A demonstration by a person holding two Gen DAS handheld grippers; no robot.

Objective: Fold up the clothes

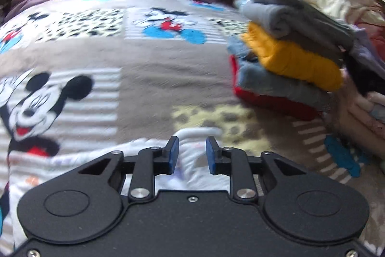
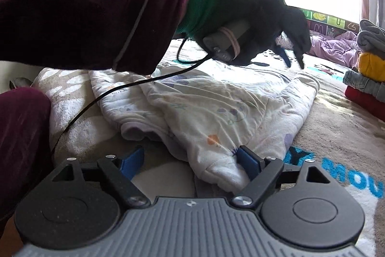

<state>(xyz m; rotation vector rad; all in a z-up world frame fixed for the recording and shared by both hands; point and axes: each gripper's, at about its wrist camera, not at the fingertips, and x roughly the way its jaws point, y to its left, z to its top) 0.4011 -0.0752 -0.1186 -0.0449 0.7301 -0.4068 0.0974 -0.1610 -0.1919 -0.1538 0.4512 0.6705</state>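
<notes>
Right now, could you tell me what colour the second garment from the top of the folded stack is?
Mustard yellow garment, clearest in the left wrist view.

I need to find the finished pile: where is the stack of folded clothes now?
The stack of folded clothes sits on the bedspread at the right of both views, beyond the white garment.

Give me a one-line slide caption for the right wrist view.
Right gripper open at the hem of a white printed garment on the bed.
</notes>
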